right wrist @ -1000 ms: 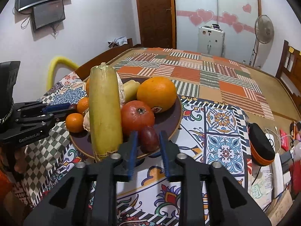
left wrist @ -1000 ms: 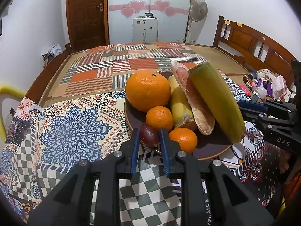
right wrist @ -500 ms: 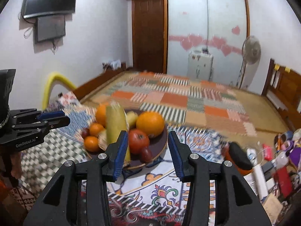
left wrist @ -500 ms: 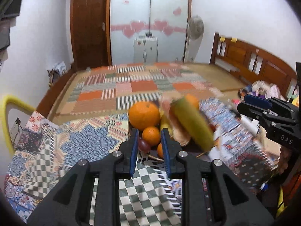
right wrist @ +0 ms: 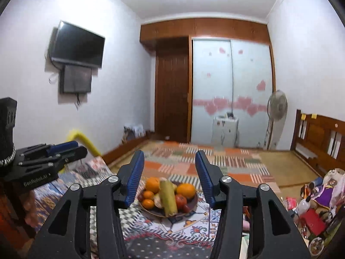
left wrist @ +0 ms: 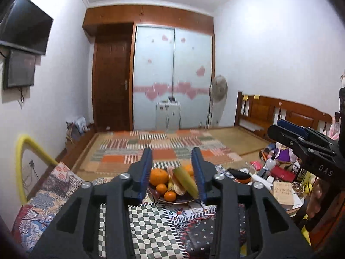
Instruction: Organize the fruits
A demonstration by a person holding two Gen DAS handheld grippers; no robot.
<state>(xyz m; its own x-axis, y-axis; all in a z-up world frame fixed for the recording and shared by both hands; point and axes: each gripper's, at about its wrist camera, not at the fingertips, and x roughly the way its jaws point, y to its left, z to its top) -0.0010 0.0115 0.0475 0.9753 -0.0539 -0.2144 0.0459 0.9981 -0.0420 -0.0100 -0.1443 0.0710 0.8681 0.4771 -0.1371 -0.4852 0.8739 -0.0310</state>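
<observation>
A dark brown plate on the patterned tablecloth holds oranges, small tangerines, an ear of corn, a red tomato and small dark plums. My left gripper is open and empty, raised well back from the plate. My right gripper is open and empty, also raised and back. Each gripper shows at the edge of the other's view.
The patterned tablecloth covers the near surface. Clutter of bottles, boxes and toys lies at the right. A wooden bed, a standing fan, a wall TV and a yellow chair back surround the space.
Both grippers let go of the dark plums onto the plate, opened, and pulled back and up away from the plate.
</observation>
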